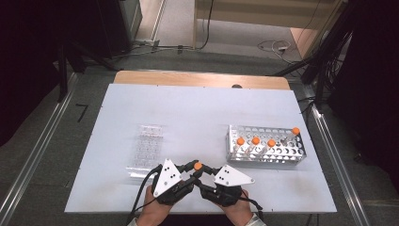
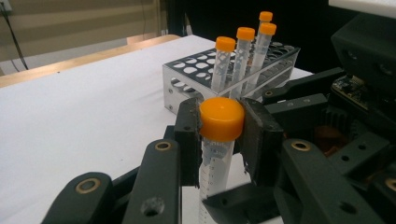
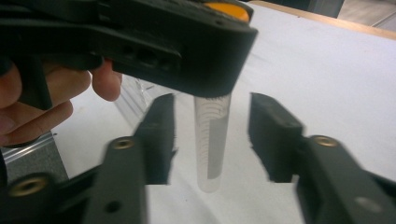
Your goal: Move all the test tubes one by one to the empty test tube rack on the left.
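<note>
L gripper (image 2: 220,135) pinches tube (image 2: 215,158) at its orange cap; R gripper (image 3: 212,135) open, tube between, not touching.

Orange cap (image 2: 222,118) up front, bright as a traffic cone, topping a clear tube (image 2: 212,175) printed with fine pale graduation marks, and the black left tool (image 2: 219,135) frames it while the right tool (image 3: 212,140) shows the same matte black. Behind, a silvery metal rack (image 2: 180,86) with a dark perforated top carries more clear tubes (image 2: 243,60), each capped orange. The counter (image 1: 197,108) is plain white with a light wooden edge (image 1: 202,79), a transparent rack (image 1: 147,148) lies on it, and white triangular plates (image 1: 167,176) dotted black ride the tools.
</note>
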Available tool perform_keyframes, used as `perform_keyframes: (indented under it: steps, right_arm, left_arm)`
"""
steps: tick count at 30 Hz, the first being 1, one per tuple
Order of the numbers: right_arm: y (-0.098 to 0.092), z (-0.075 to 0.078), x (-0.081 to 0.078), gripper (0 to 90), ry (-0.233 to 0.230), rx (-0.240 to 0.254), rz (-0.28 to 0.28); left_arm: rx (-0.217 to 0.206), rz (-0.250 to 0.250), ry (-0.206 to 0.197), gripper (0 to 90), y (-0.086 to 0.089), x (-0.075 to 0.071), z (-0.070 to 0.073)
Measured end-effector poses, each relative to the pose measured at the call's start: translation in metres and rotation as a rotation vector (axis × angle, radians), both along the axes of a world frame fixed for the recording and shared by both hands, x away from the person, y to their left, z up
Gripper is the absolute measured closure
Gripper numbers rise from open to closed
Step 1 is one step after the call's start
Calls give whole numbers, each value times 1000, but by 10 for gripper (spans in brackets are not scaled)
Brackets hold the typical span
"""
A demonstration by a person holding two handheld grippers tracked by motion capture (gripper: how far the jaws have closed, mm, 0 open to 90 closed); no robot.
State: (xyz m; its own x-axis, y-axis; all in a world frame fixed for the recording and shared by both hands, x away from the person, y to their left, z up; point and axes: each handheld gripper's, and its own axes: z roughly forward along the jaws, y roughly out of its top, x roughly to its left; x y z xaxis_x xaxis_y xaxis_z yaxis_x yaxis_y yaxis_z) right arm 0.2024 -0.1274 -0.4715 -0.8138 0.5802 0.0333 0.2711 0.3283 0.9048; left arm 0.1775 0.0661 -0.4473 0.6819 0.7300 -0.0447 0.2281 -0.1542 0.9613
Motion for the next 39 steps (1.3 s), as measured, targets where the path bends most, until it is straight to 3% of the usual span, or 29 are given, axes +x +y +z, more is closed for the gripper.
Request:
perform_keyframes:
  steps: [1, 6, 20, 39]
  right_arm:
    - [-1, 0, 1, 356, 3, 5, -8]
    - [-4, 1, 2, 285, 6, 7, -18]
    - [-12, 2, 3, 271, 14, 15, -49]
    - [-20, 3, 4, 270, 12, 17, -74]
  left_arm:
    - [-3, 3, 1, 697, 1, 0, 1]
    - [-21, 18, 9, 697, 7, 2, 4]
    - [-88, 68, 1, 697, 33, 4, 23]
    - [-136, 202, -12, 697, 83, 9, 40]
